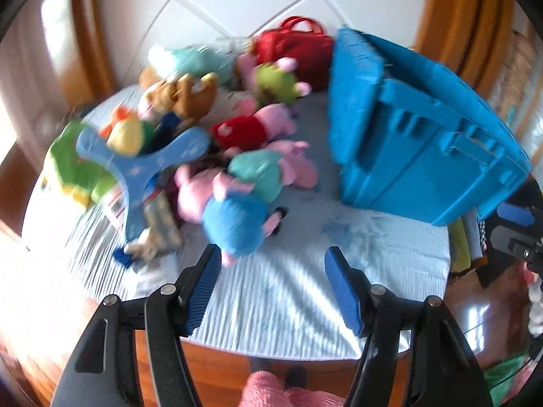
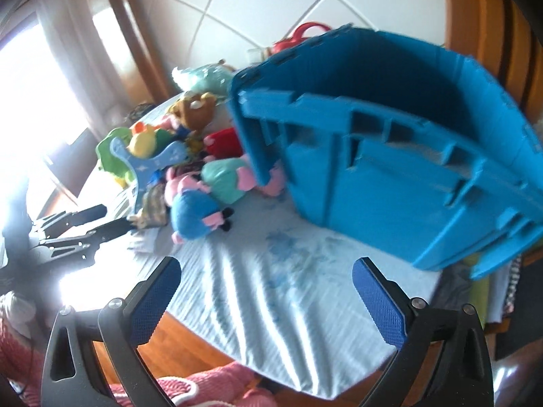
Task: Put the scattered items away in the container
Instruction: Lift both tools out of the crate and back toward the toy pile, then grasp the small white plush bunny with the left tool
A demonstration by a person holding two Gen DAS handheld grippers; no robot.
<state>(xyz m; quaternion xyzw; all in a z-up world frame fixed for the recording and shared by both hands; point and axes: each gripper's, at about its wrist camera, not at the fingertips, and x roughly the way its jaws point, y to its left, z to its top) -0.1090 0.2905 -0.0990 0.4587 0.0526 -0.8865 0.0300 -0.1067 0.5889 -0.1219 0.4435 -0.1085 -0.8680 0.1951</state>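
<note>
Now we hover both grippers, left gripper (image 1: 271, 271) and right gripper (image 2: 266, 291), spread and empty. Nearest the left one lies the blue-bodied pink plush pig (image 1: 234, 227), left of the blue ribbed plastic crate (image 2: 407, 176); probably light and squashy, so we'd pinch its belly.

Plush toys (image 1: 234, 156) lie heaped on a cloth-covered table (image 1: 278, 291) beside a blue crate (image 1: 417, 149), as the left gripper (image 1: 271, 264) hovers with jaws apart, holding nothing.

blue crate (image 1: 417, 156), red bag (image 1: 295, 51), pale blue ribbed cloth (image 1: 288, 288), blue star-patterned toy (image 1: 142, 166).
</note>
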